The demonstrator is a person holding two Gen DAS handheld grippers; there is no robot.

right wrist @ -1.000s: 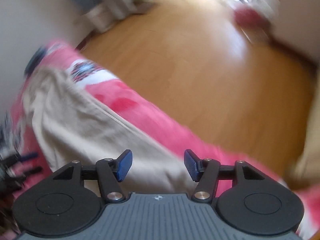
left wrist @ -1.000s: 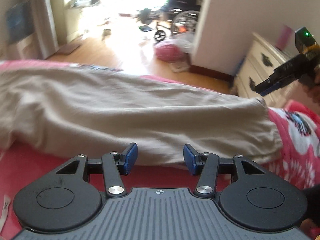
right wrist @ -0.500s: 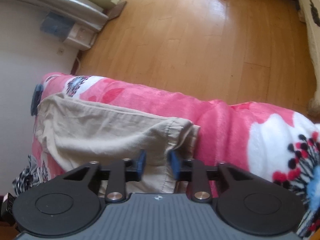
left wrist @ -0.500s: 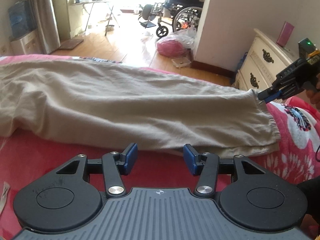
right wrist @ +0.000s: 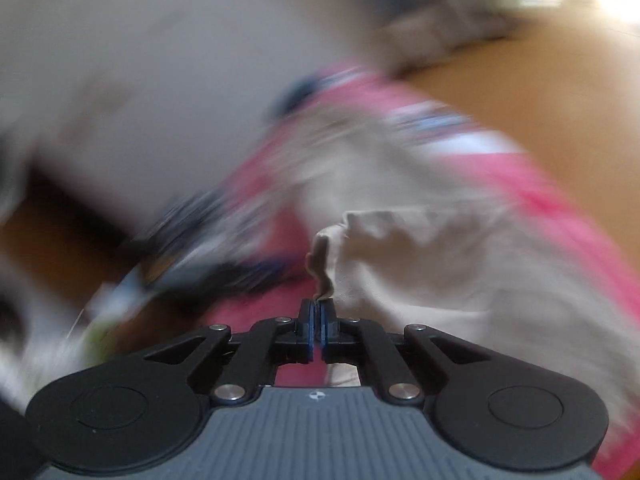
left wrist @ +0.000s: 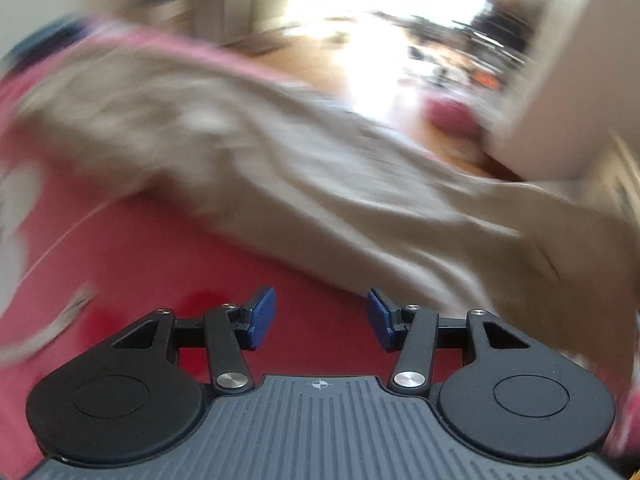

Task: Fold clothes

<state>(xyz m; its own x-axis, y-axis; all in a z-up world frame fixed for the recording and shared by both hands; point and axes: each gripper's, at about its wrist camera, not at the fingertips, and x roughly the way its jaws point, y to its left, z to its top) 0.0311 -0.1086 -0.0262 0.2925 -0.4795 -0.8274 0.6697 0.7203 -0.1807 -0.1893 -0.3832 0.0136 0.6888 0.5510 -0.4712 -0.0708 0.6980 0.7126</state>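
Left wrist view: the beige garment [left wrist: 320, 184] lies across the pink bedspread [left wrist: 152, 264], just beyond the left tool [left wrist: 321, 318], whose pads stand apart with nothing between them. Half a second ago this view was sharp; now it is smeared.

Right wrist view: the right tool [right wrist: 319, 316] pinches the garment's hem [right wrist: 322, 280], the cloth trailing away to the right. Half a second ago its pads were still apart.

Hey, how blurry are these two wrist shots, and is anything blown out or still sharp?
Left wrist view: heavy motion smear over the beige garment and red bedspread, doorway blown out white, only the left gripper sharp. Right wrist view: background streaked, but the right gripper and the pinched fabric edge just above it stay fairly crisp.
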